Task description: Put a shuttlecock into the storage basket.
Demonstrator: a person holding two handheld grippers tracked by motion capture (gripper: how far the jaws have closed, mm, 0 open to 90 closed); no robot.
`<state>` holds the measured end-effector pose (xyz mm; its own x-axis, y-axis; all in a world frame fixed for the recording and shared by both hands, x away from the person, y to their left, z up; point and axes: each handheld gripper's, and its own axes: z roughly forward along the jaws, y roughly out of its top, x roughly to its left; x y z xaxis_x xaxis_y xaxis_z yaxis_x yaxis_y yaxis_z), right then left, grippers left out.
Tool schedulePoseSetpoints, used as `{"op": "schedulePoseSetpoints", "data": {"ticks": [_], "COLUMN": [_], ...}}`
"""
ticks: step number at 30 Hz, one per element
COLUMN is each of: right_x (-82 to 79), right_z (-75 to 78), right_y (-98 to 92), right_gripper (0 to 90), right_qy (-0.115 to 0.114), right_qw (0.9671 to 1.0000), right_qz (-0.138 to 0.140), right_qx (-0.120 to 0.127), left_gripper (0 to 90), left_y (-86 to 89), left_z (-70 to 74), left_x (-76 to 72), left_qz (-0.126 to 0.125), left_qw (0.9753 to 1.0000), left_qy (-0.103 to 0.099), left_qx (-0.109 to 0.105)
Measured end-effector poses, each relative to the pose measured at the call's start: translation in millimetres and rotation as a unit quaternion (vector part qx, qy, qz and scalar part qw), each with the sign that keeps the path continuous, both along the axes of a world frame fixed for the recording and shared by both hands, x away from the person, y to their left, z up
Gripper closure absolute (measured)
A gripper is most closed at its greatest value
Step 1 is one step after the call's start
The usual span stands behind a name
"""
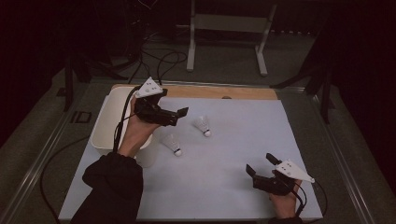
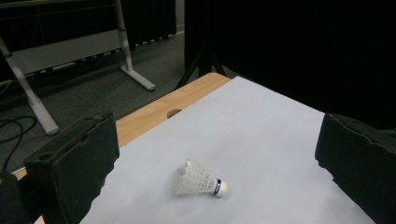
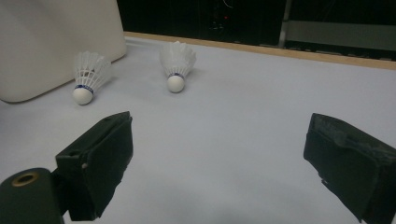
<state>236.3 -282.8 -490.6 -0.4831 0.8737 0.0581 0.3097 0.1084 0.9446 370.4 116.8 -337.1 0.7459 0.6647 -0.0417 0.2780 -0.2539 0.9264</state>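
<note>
- While the left tool hangs above the bench near its far left, its jaws stand wide apart with nothing between them.
- In the left gripper view, one shuttlecock lies on its side on the pale sheet, between and beyond the two black jaws, touching neither.
- From the high view, that far shuttlecock lies just right of the left tool, cork toward the near right.
- A second shuttlecock lies nearer and a little left, close to the white bin at the bench's left edge.
- The right tool sits at the near right, well apart from both shuttlecocks, its jaws spread and empty.
- In the right gripper view, both shuttlecocks lie far off, corks toward the camera, the left one just beside the bin wall.
</note>
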Motion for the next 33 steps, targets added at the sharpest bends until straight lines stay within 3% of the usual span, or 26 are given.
{"op": "schedulePoseSetpoints", "data": {"ticks": [33], "right_x": [0.0], "right_z": [0.3], "right_y": [-0.4], "right_gripper": [8.1], "right_qy": [0.0], "right_qw": [1.0], "right_qz": [0.001], "right_qx": [0.002], "left_gripper": [0.5], "left_y": [-40.4], "left_z": [-2.4], "left_x": [20.2], "left_qz": [-0.029], "left_qw": [0.9995], "left_qy": [0.006], "left_qx": [0.008]}}
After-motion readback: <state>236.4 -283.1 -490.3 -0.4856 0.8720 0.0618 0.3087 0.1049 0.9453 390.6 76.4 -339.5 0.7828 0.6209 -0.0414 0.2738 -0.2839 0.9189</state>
